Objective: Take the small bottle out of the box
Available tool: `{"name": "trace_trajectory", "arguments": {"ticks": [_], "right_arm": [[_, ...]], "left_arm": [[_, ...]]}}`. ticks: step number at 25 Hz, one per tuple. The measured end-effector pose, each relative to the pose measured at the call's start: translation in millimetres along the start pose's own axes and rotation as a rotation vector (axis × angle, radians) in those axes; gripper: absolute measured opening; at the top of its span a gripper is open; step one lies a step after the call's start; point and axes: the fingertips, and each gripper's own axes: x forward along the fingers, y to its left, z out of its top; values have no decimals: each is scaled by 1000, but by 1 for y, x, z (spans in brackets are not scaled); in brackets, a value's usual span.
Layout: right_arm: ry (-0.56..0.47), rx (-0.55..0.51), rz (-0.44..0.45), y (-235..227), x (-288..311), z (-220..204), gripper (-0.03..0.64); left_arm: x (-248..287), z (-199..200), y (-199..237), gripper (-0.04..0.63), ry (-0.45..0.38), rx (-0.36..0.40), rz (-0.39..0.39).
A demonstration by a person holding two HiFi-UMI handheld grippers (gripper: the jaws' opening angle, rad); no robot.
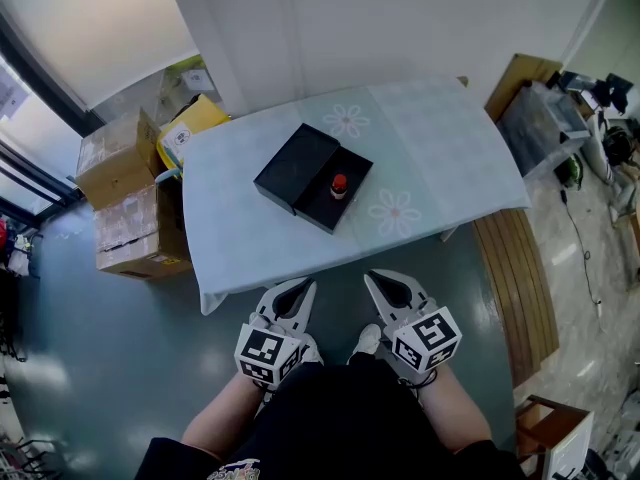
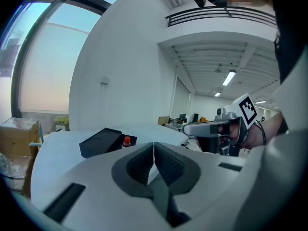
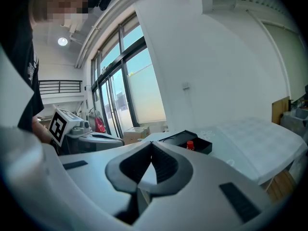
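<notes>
An open black box (image 1: pixel 312 177) lies on the table's pale blue cloth (image 1: pixel 440 148), its lid resting against the left side. Inside the right half stands the small bottle (image 1: pixel 339 185) with a red cap. Both grippers hang below the table's near edge, well short of the box. My left gripper (image 1: pixel 304 288) is shut and holds nothing; my right gripper (image 1: pixel 373 279) is likewise shut and holds nothing. In the left gripper view the jaw tips (image 2: pixel 154 144) meet, with the box (image 2: pixel 102 142) and bottle (image 2: pixel 127 140) beyond. The right gripper view shows its tips (image 3: pixel 151 144) together, and the bottle (image 3: pixel 190 145) ahead.
Stacked cardboard boxes (image 1: pixel 128 193) stand left of the table. A wooden bench (image 1: pixel 515 283) runs along its right side, with a clear plastic bin (image 1: pixel 540 123) behind. Grey floor lies between me and the table's front edge (image 1: pixel 300 273).
</notes>
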Motion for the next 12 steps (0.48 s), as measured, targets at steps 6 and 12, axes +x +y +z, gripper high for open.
{"name": "trace_trajectory", "arguments": {"ticks": [6,12], "right_arm": [[-2,-18,33,-14,-10,4,23],[7,-41,73,-29,-13,9,23]], "left_arm": [[12,4,-16,29,-12,1,27],[25,8,-23,29,-26,-9,71]]}}
